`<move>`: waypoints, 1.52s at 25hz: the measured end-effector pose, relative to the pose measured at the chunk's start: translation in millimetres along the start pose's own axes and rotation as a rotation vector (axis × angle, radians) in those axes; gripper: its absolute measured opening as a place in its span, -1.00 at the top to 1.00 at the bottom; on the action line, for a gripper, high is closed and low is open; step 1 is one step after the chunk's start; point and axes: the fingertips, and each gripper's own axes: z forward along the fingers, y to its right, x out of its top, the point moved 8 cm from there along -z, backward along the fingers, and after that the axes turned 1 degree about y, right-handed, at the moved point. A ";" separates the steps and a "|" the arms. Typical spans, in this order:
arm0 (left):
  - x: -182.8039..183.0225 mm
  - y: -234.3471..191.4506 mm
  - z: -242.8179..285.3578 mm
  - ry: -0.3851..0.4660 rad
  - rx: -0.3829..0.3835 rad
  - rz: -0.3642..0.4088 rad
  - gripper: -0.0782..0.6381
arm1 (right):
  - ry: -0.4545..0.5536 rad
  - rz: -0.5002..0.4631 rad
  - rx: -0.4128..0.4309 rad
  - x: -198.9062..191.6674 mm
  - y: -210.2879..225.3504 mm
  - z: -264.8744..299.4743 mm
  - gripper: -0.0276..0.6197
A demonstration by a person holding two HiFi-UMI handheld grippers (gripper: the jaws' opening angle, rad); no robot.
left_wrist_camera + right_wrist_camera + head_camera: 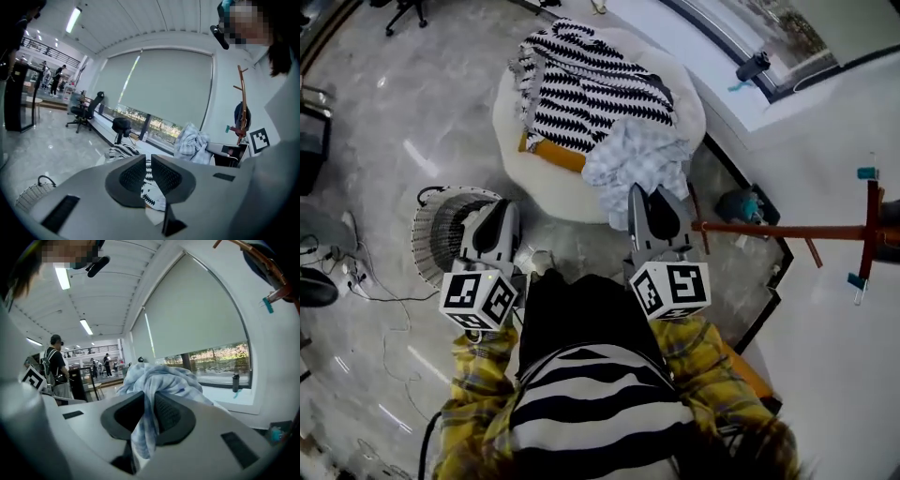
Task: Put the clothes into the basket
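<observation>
Right tool [149,398] clamps checked cloth [161,377]; left tool [148,161] clamps zigzag cloth [152,196].

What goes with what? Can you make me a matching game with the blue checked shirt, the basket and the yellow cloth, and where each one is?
Things
1. blue checked shirt
2. basket
3. yellow cloth

Places
A. standing on the floor
B. peeking out from under the zigzag cloth
C. pinched in the right gripper

Pairs: 1-C, 2-A, 3-B
</observation>
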 end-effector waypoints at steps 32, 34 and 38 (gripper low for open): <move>-73.8 -182.4 -223.6 0.180 0.715 -0.351 0.66 | -0.362 -0.243 1.013 -119.4 -362.9 118.0 0.65; -80.5 -185.6 -225.8 0.171 0.724 -0.364 0.66 | -0.402 -0.280 1.035 -134.5 -368.7 118.4 0.65; -95.1 -190.2 -225.3 0.152 0.738 -0.394 0.66 | -0.494 -0.352 1.073 -165.7 -371.9 122.7 0.65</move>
